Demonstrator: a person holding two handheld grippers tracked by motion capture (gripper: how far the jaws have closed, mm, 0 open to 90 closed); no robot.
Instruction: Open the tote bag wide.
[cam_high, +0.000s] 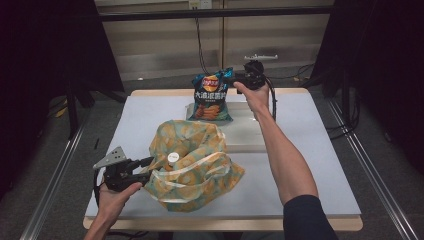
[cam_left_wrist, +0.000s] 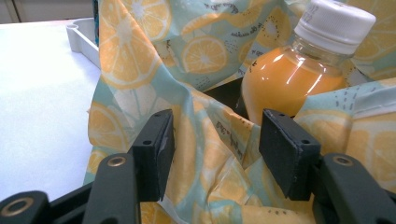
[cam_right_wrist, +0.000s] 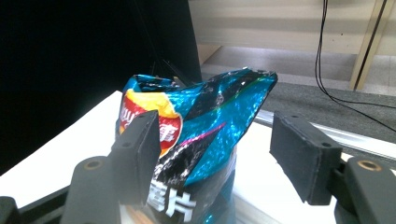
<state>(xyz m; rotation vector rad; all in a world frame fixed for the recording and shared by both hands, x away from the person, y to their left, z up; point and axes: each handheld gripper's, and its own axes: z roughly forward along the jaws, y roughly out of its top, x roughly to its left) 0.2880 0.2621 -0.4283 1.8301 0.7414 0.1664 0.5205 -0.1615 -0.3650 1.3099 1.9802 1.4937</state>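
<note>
A lemon-print cloth bag (cam_high: 192, 165) lies at the table's middle. Inside it stands an orange juice bottle (cam_left_wrist: 289, 79) with a white cap (cam_high: 174, 156). At the bag's left edge my left gripper (cam_high: 149, 167) has its jaws apart, with a fold of the bag's cloth (cam_left_wrist: 210, 154) between them; the pads do not visibly pinch it. At the back a blue chips bag (cam_high: 212, 97) stands upright. My right gripper (cam_high: 234, 79) is open at its top right corner, and the crinkled top of the chips bag (cam_right_wrist: 210, 112) sits between the wide jaws, near the left pad.
A shallow white tray (cam_high: 245, 135) lies behind the cloth bag, with the chips bag at its far end; its corner (cam_left_wrist: 81, 39) appears in the left gripper view. The person's right forearm (cam_high: 280, 150) stretches across the table. Cables hang behind the table's far edge.
</note>
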